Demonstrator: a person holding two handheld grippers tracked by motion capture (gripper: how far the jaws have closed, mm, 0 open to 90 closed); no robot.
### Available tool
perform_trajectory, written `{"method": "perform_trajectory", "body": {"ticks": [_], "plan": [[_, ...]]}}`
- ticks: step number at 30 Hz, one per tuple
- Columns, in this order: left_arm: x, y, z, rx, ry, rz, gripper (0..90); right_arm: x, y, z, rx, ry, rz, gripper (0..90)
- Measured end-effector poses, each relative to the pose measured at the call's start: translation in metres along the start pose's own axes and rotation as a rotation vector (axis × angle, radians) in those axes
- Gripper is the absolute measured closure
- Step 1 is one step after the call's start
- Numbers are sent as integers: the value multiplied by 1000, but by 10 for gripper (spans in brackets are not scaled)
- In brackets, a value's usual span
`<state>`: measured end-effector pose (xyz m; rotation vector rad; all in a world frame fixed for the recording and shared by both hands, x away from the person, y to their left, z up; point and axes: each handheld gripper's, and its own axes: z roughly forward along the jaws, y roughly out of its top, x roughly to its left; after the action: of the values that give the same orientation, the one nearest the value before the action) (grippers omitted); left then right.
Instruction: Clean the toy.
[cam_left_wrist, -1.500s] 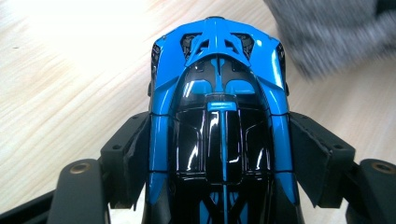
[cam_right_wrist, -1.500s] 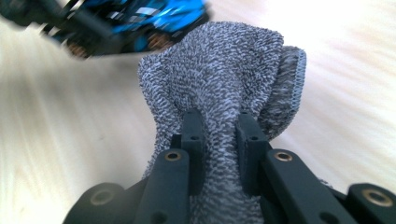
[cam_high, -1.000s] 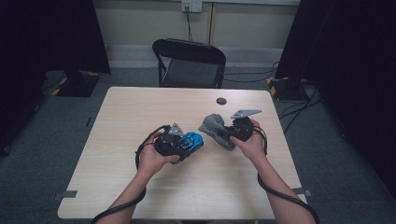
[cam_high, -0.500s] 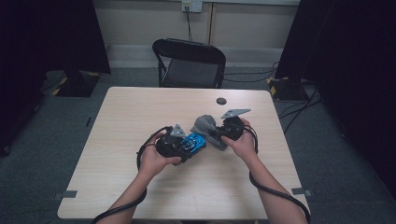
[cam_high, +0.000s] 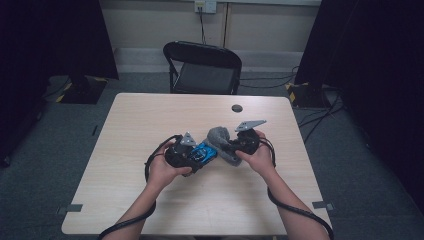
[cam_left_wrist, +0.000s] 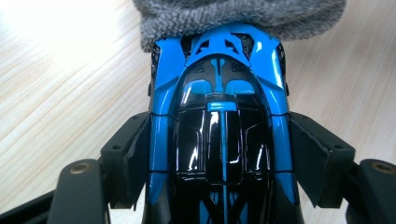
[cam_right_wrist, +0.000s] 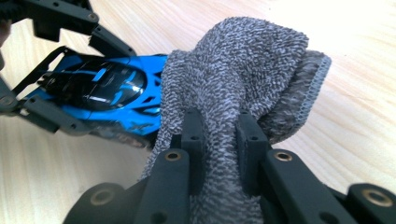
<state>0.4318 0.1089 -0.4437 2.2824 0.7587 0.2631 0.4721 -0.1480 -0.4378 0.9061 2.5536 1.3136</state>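
Observation:
A glossy blue and black toy car (cam_left_wrist: 219, 126) sits clamped by its sides in my left gripper (cam_left_wrist: 219, 154), just above the table. A grey terry cloth (cam_right_wrist: 243, 79) is pinched in my right gripper (cam_right_wrist: 219, 140), and its bunched end lies against the car's far end (cam_right_wrist: 140, 93). In the high view the car (cam_high: 204, 153) and the cloth (cam_high: 220, 141) meet at the middle of the table, with my left gripper (cam_high: 192, 157) on the left and my right gripper (cam_high: 234, 146) on the right.
A light wooden table (cam_high: 150, 120) lies under both hands. A small dark round disc (cam_high: 237, 108) rests near its far edge. A black folding chair (cam_high: 202, 67) stands behind the table. Cables trail from both grippers toward the near edge.
My right gripper has carried the cloth leftward until it touches the car. The left gripper and the car have stayed almost still.

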Motion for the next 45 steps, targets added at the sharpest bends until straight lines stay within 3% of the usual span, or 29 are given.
{"method": "perform_trajectory", "body": {"ticks": [29,40,45], "plan": [[18,-11,-7,1,70,-54,280,26,-26,-5,1,100,-6,774],[20,-10,-12,-22,75,-60,280,24,-35,-19,-1,102,0,773],[18,-9,-11,-18,71,-47,280,14,-36,-30,-21,60,19,773]]}}
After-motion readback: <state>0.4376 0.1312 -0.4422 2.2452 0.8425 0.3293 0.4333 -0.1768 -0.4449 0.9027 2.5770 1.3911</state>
